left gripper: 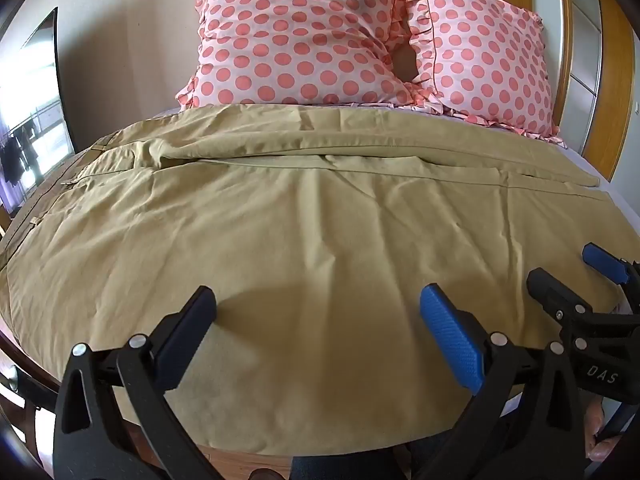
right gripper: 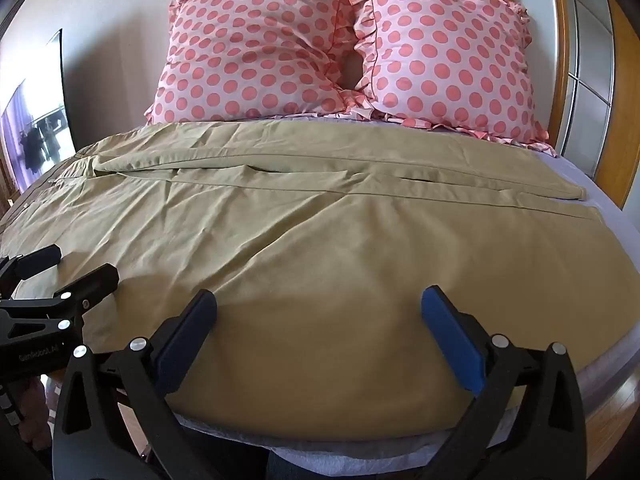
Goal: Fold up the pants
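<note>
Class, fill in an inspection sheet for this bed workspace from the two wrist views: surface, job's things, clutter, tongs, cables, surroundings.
Surface: bed with lilac sheet, mostly covered.
Job's things: khaki pants spread flat and wrinkled, waistband to the left, leg hems to the right, not yet folded across.
Clutter: two pink polka-dot pillows at the head.
Tongs: left tongs open over the near edge of the pants; right tongs open, likewise, holding nothing.
Cables: nothing seen.
Surroundings: beige wall, wooden frame on the right.
</note>
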### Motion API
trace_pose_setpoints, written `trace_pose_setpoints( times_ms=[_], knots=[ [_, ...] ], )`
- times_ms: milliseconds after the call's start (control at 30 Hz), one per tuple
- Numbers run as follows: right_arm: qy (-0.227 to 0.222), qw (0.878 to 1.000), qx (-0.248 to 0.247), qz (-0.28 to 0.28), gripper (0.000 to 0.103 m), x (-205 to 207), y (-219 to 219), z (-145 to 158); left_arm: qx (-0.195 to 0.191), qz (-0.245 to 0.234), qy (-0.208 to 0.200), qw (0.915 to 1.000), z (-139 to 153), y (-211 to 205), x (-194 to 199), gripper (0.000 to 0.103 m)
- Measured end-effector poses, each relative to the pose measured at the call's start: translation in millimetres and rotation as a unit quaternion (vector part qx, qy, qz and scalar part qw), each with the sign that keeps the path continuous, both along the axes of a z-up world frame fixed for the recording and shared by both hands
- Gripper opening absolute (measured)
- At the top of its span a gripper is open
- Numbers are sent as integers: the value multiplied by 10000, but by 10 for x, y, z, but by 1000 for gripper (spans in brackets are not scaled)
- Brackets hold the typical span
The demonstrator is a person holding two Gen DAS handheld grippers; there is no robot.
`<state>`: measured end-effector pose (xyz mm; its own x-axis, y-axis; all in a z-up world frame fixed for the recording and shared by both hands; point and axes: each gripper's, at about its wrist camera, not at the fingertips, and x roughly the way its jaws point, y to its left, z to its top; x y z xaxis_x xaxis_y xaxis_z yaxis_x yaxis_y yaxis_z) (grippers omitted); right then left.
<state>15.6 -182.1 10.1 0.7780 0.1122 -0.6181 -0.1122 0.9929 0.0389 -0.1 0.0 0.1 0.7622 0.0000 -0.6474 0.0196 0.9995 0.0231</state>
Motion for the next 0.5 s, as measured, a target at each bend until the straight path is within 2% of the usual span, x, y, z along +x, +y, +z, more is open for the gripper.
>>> trace_pose_setpoints(
  times_ms=[500],
  knots=[
    [14,10000,2,2,102,0,1,-22,3,0,-10,10000,0,0,-1,101]
  ],
)
